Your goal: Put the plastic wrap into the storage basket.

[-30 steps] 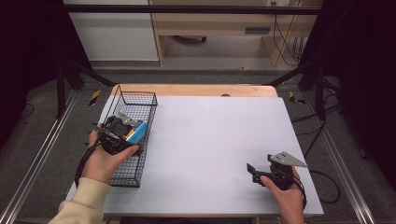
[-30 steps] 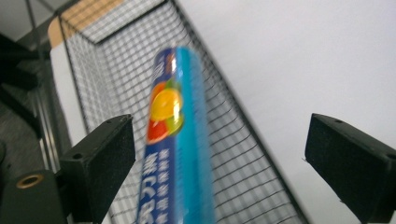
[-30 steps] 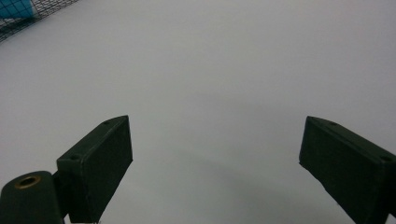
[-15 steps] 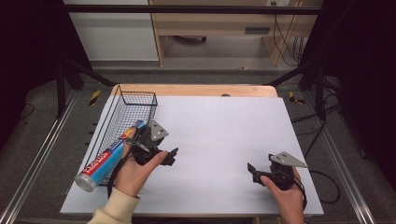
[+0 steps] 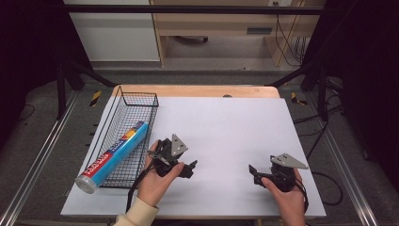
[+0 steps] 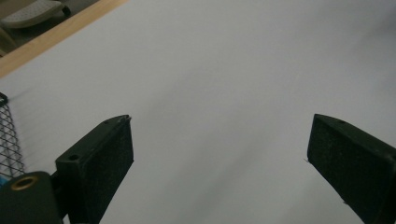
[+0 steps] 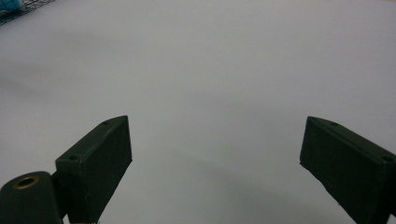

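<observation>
Lying slantwise in the wire basket [image 5: 141,101], the blue-and-red roll [image 5: 113,156]; both tongs released.

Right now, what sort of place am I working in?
Probably a lab recording bench: a white-topped table ringed by dark metal framing, cables on the floor, and a wire basket as a prop.
</observation>
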